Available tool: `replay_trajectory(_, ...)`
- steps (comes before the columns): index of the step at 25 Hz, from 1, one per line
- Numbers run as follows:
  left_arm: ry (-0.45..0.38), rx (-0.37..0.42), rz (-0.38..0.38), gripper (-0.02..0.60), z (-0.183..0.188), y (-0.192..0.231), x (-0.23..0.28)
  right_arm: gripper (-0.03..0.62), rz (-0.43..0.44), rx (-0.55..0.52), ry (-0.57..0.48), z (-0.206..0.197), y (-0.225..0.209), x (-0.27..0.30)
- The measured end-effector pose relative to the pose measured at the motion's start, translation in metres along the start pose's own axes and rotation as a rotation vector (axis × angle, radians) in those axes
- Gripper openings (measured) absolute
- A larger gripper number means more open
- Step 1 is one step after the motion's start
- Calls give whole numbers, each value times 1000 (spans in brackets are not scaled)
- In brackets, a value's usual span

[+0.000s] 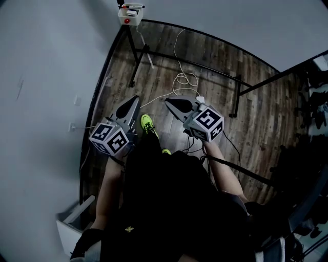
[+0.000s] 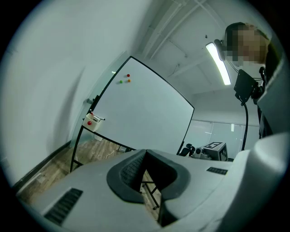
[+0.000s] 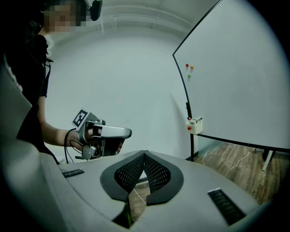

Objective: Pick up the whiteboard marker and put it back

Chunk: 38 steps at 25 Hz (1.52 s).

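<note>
The left gripper (image 2: pixel 145 152) had its two grey jaws pressed together at the tips, with nothing between them. The right gripper (image 3: pixel 145 154) was closed in the same way and was just as empty. The person held both out in front of the body, side by side. They pointed toward the large black-framed whiteboard (image 2: pixel 145 108) and were well apart from it.

The whiteboard marker (image 1: pixel 131 6) showed only as a slim dark stick with a red end, too small to make out further. It lay on top of a small white box with a red button (image 1: pixel 129 18), which was fixed at the whiteboard's lower left corner.

Three small round magnets (image 2: pixel 129 80), red, orange and green, sat close together on the whiteboard's upper left part. Below the whiteboard, a thin white cable (image 1: pixel 184 79) lay in loose loops on the dark wooden plank floor (image 1: pixel 215 107). A neon-yellow shoe (image 1: pixel 147 124) stood on that floor in front of the whiteboard, between the two grippers in the head view. A plain grey wall (image 1: pixel 46 77) ran along the whiteboard's left side.
</note>
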<state>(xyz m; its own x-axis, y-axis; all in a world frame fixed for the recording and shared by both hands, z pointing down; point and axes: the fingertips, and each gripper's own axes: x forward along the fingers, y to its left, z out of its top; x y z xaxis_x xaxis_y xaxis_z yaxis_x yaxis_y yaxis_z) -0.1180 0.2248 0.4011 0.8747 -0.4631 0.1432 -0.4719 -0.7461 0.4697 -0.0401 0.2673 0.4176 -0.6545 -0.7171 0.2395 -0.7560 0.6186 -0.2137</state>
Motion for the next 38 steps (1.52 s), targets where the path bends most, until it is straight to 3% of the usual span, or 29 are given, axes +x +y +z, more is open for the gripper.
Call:
replay_trajectory(9, 19, -35, -2, 32, 38, 69, 41, -5, -39, 23, 11, 25, -60, 57)
replay_trajectory(24, 54, -19, -48, 32, 84, 152, 97, -5, -75, -34, 2, 70, -127, 156)
replay_trajectory(38, 89, -51, -41, 32, 84, 184, 136, -5, -120, -69, -19, 103, -198, 194)
